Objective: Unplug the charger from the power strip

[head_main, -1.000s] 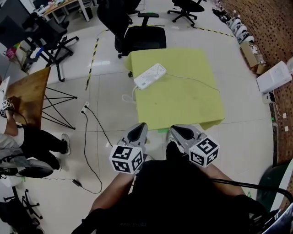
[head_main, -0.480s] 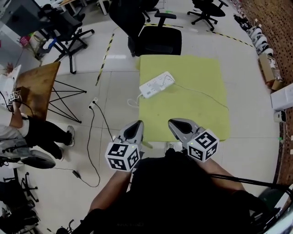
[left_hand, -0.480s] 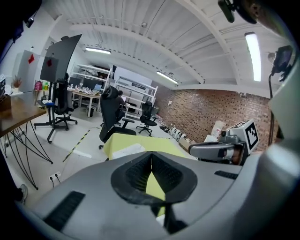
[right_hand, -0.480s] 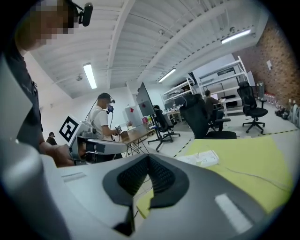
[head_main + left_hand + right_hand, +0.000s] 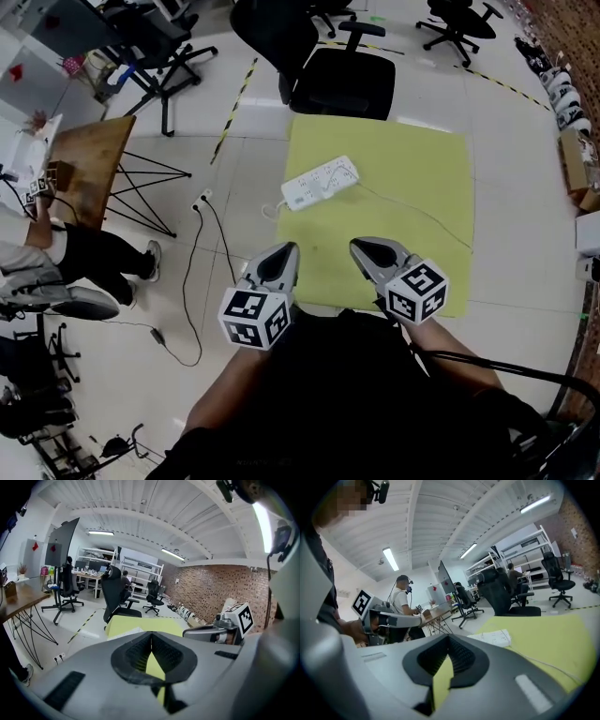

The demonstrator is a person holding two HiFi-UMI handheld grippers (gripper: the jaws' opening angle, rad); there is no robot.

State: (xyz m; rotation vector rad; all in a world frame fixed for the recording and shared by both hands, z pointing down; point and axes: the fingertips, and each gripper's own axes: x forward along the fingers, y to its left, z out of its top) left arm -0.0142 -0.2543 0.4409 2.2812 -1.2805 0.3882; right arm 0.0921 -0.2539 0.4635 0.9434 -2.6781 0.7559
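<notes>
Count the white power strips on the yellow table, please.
1. The power strip lies on the far left part of the yellow table, near the black chair. The left hand-held gripper and the right hand-held gripper hide a little of its near edge.
</notes>
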